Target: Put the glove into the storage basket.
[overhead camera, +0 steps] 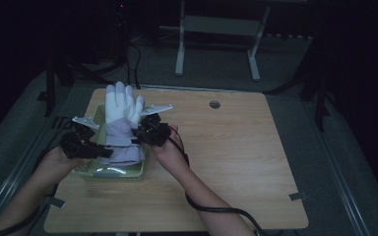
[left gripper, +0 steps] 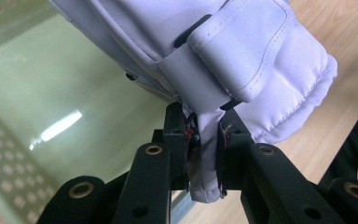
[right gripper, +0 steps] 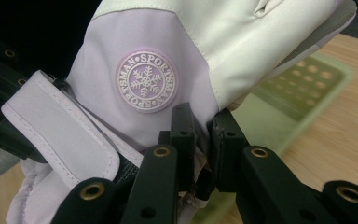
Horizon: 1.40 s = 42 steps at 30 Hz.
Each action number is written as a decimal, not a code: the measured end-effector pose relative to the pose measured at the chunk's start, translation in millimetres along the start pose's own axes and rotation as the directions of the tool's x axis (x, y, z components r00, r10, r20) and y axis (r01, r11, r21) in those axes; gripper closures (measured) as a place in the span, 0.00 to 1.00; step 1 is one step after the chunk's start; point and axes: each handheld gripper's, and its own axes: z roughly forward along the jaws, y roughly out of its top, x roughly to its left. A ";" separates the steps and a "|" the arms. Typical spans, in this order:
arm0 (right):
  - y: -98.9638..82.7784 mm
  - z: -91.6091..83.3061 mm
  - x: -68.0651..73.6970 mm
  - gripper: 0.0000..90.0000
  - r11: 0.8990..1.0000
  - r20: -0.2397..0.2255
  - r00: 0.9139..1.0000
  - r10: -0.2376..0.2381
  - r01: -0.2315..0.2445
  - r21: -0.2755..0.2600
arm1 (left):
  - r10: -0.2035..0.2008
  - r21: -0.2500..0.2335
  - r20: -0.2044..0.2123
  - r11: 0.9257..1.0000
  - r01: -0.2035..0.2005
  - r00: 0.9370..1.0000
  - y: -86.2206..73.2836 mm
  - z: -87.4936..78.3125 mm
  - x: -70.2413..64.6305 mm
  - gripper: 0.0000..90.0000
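Lilac and white fabric marks the ski glove [overhead camera: 122, 123], which is held up above a pale green plastic basket [overhead camera: 128, 173] at the left part of a light wooden table [overhead camera: 236, 157]. In the high view the glove's white fingers point away from the person, while its lilac cuff hangs toward the near rim of the basket.

The left gripper [overhead camera: 100, 150] is seen at the glove's left side, gripped in the person's left hand [overhead camera: 59, 160]. In the left gripper view its jaws are closed narrowly on a fold of lilac fabric at the cuff's edge [left gripper: 204, 154]; the cloth is pinched between the pads and a hemmed end hangs out below them. Beneath the glove, the basket's glossy green floor [left gripper: 60, 112] is visible with a reflected streak of light on it, and bare table wood is seen to the right.

The right gripper [overhead camera: 139, 135] is held at the glove's right side by the right hand [overhead camera: 170, 150], and a black cable [overhead camera: 211, 209] trails from it along the forearm. In the right gripper view its jaws are drawn close together on the glove's edge [right gripper: 200, 144], just below a round lilac badge [right gripper: 146, 80] that bears a snowflake and the word SPORTSMAN. A lilac wrist strap [right gripper: 60, 135] is folded across the cuff to the left of the jaws. The basket's perforated wall [right gripper: 303, 79] is seen blurred behind the glove.
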 end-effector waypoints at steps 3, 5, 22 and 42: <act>1.1 8.4 5.6 0.90 1.000 -0.008 1.000 -0.002 0.002 0.008 | -0.002 0.010 0.002 1.000 0.002 1.000 -4.8 -2.3 5.5 0.86; 1.1 12.6 7.0 0.90 1.000 -0.011 1.000 0.002 -0.002 0.011 | 0.000 0.013 0.007 1.000 0.000 1.000 -7.2 -1.1 8.3 0.86; -35.5 55.9 -8.9 0.90 0.984 0.032 0.997 0.065 -0.069 0.166 | -0.038 0.140 0.043 0.990 0.032 0.998 -20.5 59.1 28.0 0.85; -34.8 86.7 -2.6 0.77 0.943 0.080 0.996 0.029 -0.054 0.327 | -0.072 0.213 0.002 0.975 0.070 0.997 -33.9 84.2 43.2 0.71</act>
